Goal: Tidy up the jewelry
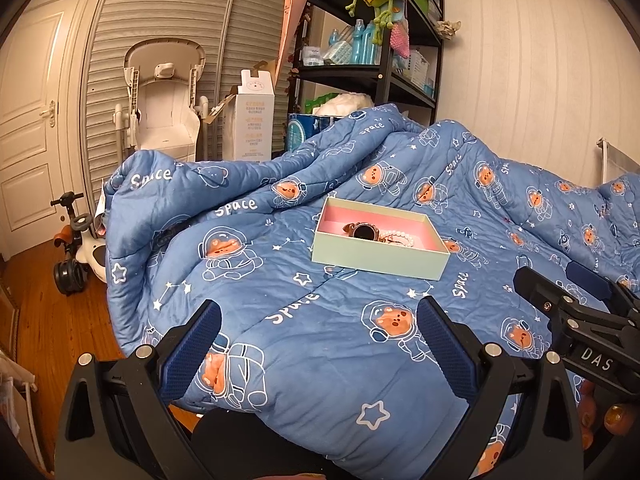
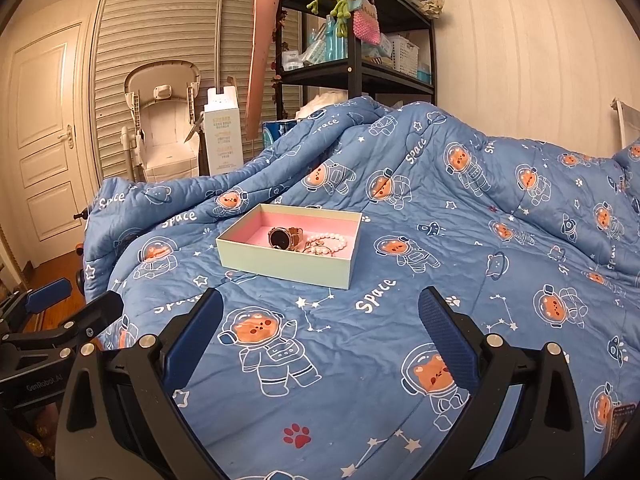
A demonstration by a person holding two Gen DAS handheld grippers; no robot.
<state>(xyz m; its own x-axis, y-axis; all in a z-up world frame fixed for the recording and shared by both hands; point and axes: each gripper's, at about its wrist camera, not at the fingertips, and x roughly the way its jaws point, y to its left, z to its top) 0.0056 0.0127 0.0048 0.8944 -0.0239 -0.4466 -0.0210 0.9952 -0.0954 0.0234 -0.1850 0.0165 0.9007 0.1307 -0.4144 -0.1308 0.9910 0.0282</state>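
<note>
A pale green box (image 1: 376, 258) (image 2: 280, 266) with a pink lining sits on the blue quilt. Inside lie a watch (image 1: 362, 232) (image 2: 280, 237) with a dark round face, a white bead bracelet (image 1: 400, 238) (image 2: 332, 240) and a thin gold bangle (image 2: 318, 249). My left gripper (image 1: 318, 344) is open and empty, well short of the box. My right gripper (image 2: 320, 340) is open and empty, also short of the box. The right gripper shows at the right edge of the left wrist view (image 1: 560, 292). The left gripper shows at the left edge of the right wrist view (image 2: 76, 304).
The blue quilt (image 1: 320, 380) (image 2: 440, 240) with bear astronauts covers the bed and is bunched up at the back. Behind stand a black shelf unit (image 1: 384, 68) (image 2: 356, 68), a white high chair (image 1: 164, 100), a tall carton (image 1: 252, 120) and a child's scooter (image 1: 76, 248).
</note>
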